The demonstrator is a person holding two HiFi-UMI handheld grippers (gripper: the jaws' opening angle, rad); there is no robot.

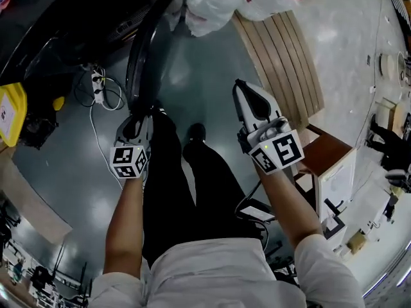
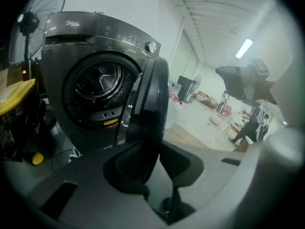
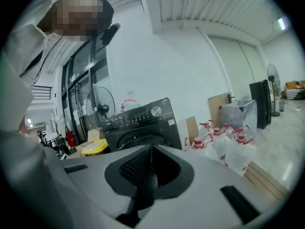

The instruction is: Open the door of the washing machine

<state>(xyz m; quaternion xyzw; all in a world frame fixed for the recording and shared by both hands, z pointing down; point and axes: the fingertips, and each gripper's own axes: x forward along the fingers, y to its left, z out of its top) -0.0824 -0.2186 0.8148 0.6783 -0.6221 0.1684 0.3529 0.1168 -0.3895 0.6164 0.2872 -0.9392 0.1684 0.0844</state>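
Door [image 2: 155, 94] of the dark washing machine [image 2: 90, 46] stands swung wide, seen edge-on from the left gripper view, with the drum [image 2: 100, 80] exposed behind it. The left tool [image 2: 156, 149] has its jaws apart around the door's rim, a gap showing on the right side. The right tool [image 3: 150, 149] is closed on nothing, well apart from the machine.

Washing machine [image 1: 61, 18] in head view: cut by top-left edge, body lost in shadow. Door [image 1: 138, 63] seen edge-on there, glass hidden. Left gripper [image 2: 158, 151] view: dark door rim merges with dark jaws, contact unclear. Control panel [image 2: 126, 37] print too small. Distant person [image 2: 248, 130] blurred.
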